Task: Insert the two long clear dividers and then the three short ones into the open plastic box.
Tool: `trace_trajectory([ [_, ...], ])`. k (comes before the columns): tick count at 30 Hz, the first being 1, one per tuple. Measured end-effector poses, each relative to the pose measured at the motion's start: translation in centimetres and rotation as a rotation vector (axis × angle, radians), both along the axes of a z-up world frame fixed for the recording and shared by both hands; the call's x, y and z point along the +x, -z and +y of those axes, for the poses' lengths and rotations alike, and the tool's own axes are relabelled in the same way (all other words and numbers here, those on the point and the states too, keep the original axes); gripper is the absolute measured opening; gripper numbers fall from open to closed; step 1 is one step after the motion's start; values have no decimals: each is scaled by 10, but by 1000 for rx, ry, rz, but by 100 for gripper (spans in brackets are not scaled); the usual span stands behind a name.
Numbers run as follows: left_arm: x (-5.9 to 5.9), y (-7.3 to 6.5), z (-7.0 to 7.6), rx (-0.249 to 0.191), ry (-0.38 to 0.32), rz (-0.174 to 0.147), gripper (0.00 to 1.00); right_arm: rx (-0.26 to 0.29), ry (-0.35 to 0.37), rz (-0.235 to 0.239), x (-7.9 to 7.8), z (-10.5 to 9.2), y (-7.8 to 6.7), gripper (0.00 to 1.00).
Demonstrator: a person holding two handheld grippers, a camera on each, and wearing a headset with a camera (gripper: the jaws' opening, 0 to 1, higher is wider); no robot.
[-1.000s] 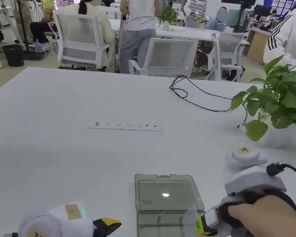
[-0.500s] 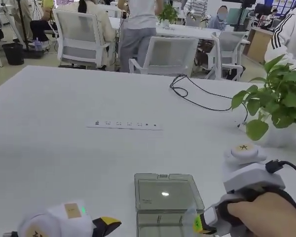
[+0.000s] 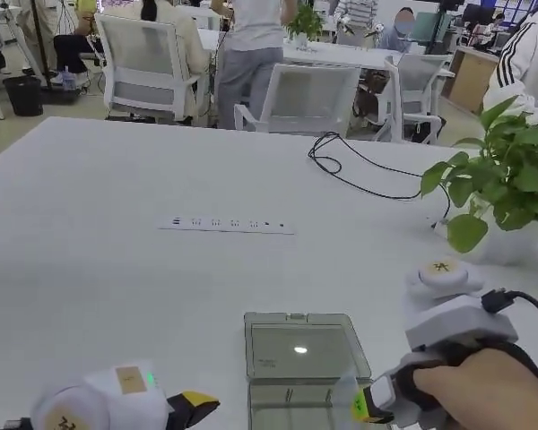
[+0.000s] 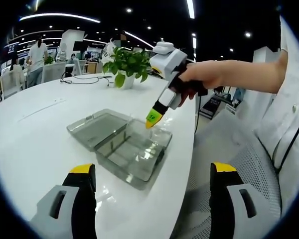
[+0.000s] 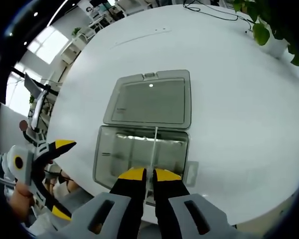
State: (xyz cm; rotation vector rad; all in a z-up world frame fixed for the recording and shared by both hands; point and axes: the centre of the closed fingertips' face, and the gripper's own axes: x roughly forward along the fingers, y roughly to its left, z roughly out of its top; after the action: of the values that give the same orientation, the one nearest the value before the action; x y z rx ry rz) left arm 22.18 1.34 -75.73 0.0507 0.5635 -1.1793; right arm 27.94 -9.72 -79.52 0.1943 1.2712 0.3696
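The open clear plastic box [image 5: 139,152] lies near the table's front edge, its lid [image 5: 149,99] flat on the table behind it. My right gripper [image 5: 149,173] is shut on a clear divider [image 5: 154,142], which stands on edge across the middle of the box. In the left gripper view the right gripper [image 4: 153,117] hovers over the box [image 4: 132,152] with its tip at the far wall. My left gripper [image 4: 152,172] stands open with nothing between its jaws, a short way left of the box. The head view has the box [image 3: 291,414] between the left gripper [image 3: 197,408] and the right gripper [image 3: 363,408].
A potted plant [image 3: 502,188] stands at the right, with a white round device [image 3: 444,278] in front of it. A black cable [image 3: 359,175] loops across the far table. A socket strip [image 3: 229,226] is set in the tabletop. Chairs and people are beyond the table.
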Motion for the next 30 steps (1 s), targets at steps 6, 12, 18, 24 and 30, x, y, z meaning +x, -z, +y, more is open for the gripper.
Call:
trace_trajectory([
  [6,-1,2,0,7,4,-1,98,-18,-37,-18,0,6,1,7],
  [12,0,1,1,8,0,-5,99,-2,-64,-27,2,12,9,9],
  [18,0,2,4,13,-7,-2,99,9,-81,-31,2,13,15,9],
  [24,0,2,4,13,-11,-1,98,20,-88,-30,1,13,20,10],
  [30,1,2,5,20,-19,-2,98,30,-99,-32,1,14,23,10],
])
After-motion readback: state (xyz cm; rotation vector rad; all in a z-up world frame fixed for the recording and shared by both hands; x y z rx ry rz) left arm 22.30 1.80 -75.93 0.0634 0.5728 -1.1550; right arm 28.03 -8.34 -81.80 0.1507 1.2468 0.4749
